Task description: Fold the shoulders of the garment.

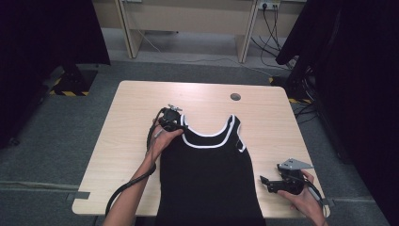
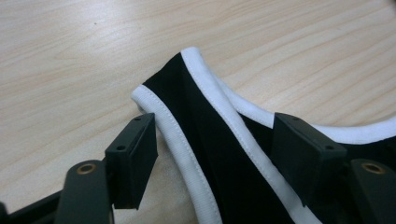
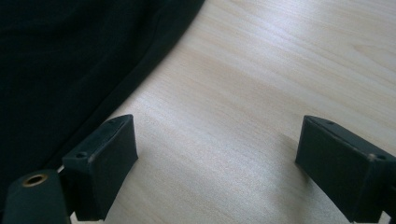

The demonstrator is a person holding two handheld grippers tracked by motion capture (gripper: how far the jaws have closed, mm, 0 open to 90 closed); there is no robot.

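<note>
A black sleeveless top (image 1: 207, 174) with white trim lies flat on the wooden table (image 1: 136, 108), neckline away from me and hem hanging over the near edge. My left gripper (image 1: 179, 123) is at the top's left shoulder strap (image 2: 187, 93). In the left gripper view its jaws (image 2: 212, 121) stand either side of that strap, with the fabric between the pads and not visibly squeezed. My right gripper (image 1: 266, 182) rests low by the top's right side edge. Its jaws (image 3: 217, 123) are wide open over bare wood, and the black cloth (image 3: 60, 60) lies just to their left.
A round cable hole (image 1: 235, 97) sits in the table near the far edge. Black curtains (image 1: 357, 94) hang at both sides of the room. A light desk frame (image 1: 188, 23) and floor cables (image 1: 277, 42) lie beyond the table.
</note>
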